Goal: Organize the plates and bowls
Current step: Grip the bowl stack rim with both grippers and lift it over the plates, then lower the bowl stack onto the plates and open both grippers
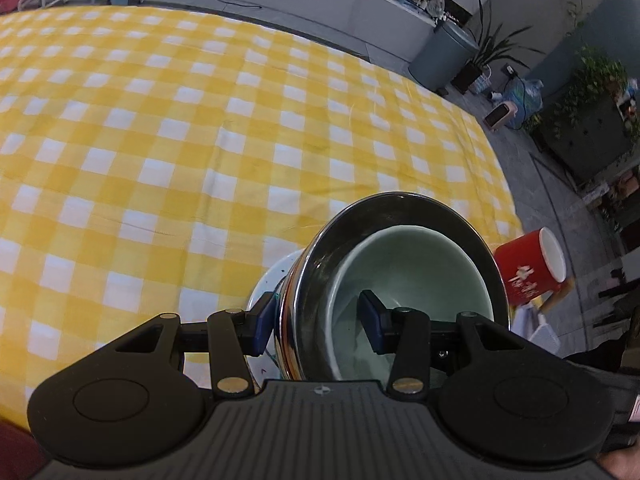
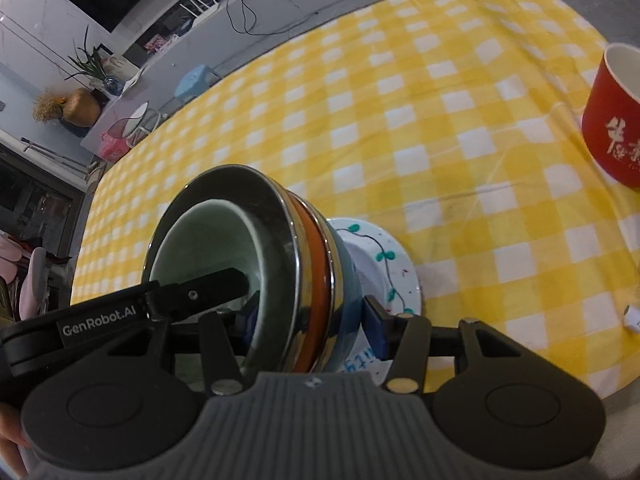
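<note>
Both grippers are working the same stack here. The left gripper (image 1: 318,326) is straddling the near wall, one pad outside the steel bowl (image 1: 384,208), the other inside the pale green bowl (image 1: 412,268) nested in it, so its jaws are clamping the stacked rims. The right gripper (image 2: 310,322) is gripping the opposite side the same way, jaws clenched across the layered rims, an orange band (image 2: 316,280) of another dish showing between them.

The whole stack is tilting away from both cameras, apparently above the white plate (image 2: 384,256) with the green vine pattern, though whether it is touching that plate I cannot tell. The plate is lying on the yellow checked tabletop (image 1: 160,140), the red cup (image 2: 612,120) standing well apart.

To do this well, I would say the 2 hands should be travelling together, levelling the stack, keeping pressure even so nothing slides, and centring it over the plate before either grip loosens.
</note>
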Motion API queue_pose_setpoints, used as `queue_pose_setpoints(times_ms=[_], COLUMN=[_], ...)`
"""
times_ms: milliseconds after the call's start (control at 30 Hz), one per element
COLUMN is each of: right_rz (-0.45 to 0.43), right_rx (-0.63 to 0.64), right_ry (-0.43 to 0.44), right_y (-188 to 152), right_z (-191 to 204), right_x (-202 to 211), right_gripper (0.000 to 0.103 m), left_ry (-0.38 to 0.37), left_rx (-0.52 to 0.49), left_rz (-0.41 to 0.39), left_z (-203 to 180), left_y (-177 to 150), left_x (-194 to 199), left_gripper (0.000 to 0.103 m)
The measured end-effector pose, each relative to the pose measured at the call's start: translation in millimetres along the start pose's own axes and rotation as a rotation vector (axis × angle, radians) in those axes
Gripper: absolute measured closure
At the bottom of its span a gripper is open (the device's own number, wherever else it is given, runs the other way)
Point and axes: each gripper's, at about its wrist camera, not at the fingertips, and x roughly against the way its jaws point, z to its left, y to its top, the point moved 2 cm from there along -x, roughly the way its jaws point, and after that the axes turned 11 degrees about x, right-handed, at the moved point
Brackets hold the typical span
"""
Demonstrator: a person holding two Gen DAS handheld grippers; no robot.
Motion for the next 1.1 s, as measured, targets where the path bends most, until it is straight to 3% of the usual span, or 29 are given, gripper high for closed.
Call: queue_pose_setpoints(times_ms=[167,400,533,733,933,1100], right_rz=[0.019,0.015,-0.002,-0.071,-0.099,-0.145], right_rx=[-0.004,-0.065,-0.008,0.049,0.078,0.15], right_ry=[-0.014,0.044,0.031,0.005,-0.027,-0.076], right_y=[-3,-9,-8,-8,-11,-15], right_z=[-9,-26,-20,-16,-12,-6], right_x=[-10,-16,-13,-1,7,19], right_gripper=[0.053,0.053,0.052,0.035,0.032,0.02], left_ry=[0.004,0.032,0.044,0.065,0.096,0.156], left_rx=[-0.015,-0.116,-0.114,-0.154,-0.195,-0.275], left_rz=[0.002,-0.068,-0.118,-0.208,-0.225,-0.295], left_z=[0,-11,-12,-14,-18,-27], left_y=[-3,-12,-14,-13,-19,-30], left_x=[-12,-9,0,20,26,35], left_gripper=[0.054,0.055,0.052,0.033,0.032,0.028])
